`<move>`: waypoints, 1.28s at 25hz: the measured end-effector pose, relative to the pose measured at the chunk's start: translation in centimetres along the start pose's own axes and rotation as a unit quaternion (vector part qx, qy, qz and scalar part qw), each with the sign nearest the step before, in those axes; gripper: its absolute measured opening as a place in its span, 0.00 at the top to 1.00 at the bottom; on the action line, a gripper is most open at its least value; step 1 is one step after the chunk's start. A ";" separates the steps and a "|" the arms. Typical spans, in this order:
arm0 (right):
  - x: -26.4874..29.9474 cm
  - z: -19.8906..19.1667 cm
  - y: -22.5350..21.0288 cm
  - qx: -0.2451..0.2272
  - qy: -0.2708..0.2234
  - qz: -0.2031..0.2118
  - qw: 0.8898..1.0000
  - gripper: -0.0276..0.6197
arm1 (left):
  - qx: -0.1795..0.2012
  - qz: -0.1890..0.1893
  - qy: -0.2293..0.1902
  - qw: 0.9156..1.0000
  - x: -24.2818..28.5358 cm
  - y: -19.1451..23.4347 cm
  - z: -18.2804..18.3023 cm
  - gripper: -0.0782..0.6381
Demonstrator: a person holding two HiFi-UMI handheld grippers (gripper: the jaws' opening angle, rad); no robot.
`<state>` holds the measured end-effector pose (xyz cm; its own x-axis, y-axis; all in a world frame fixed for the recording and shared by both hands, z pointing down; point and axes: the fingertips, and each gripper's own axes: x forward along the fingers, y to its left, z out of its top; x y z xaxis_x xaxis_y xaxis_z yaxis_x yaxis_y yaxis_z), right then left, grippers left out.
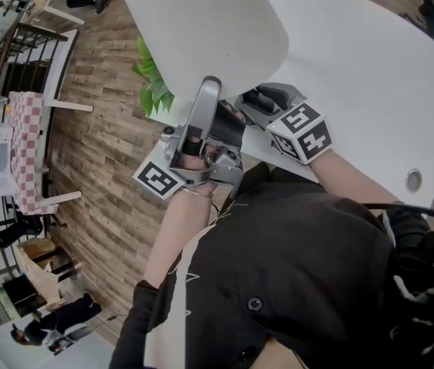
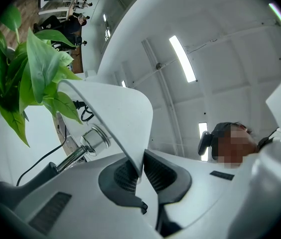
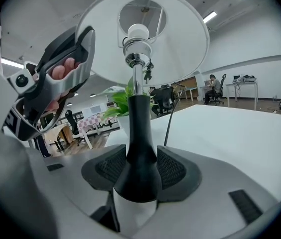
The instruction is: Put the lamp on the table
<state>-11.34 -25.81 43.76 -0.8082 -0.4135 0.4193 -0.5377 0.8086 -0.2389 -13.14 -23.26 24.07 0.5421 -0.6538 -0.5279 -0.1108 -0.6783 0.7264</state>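
Lamp [image 1: 209, 29] stands upright at the edge of the white bench [image 1: 371, 75], beside a plant [image 1: 151, 83]. The right gripper [image 3: 140, 168] is clenched on its black stem [image 3: 140, 128], low down. The left gripper [image 2: 140, 171] pinches the rim of the white shade [image 2: 115, 108].

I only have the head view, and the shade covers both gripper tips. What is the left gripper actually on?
Observer: The left gripper is shut on the lampshade, its pads on either side of the thin rim.
Operator: And the right one?
Observer: The right gripper is shut on the lamp's black stem.
Operator: Is the lamp upright?
Observer: In the right gripper view the stem rises straight up to the bulb.
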 end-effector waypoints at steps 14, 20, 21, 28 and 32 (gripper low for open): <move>-1.9 -3.0 0.1 0.030 0.022 -0.008 0.999 0.66 | 0.002 0.013 -0.006 1.000 -1.0 -0.1 -0.6 0.86; -3.4 -3.7 -0.1 0.040 0.026 -0.012 0.999 0.69 | 0.005 0.010 0.001 1.000 -0.8 -0.6 -1.6 0.86; -3.7 -3.7 -0.2 0.044 0.025 -0.014 0.999 0.75 | 0.004 0.011 0.000 1.000 -0.7 -0.7 -1.7 0.86; -4.9 -3.8 -0.2 0.052 0.013 -0.028 0.998 0.90 | 0.001 0.013 -0.003 1.000 -1.3 -0.8 -1.8 0.85; -6.1 -3.7 -0.6 0.056 0.001 -0.029 0.998 0.93 | 0.002 0.012 0.006 1.000 -1.2 -1.0 -2.5 0.85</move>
<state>-5.24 -22.23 44.58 -0.7744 -0.4570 0.4375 -0.6069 0.7319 -0.3098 -11.59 -20.97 25.14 0.5487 -0.6657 -0.5058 -0.1261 -0.6640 0.7370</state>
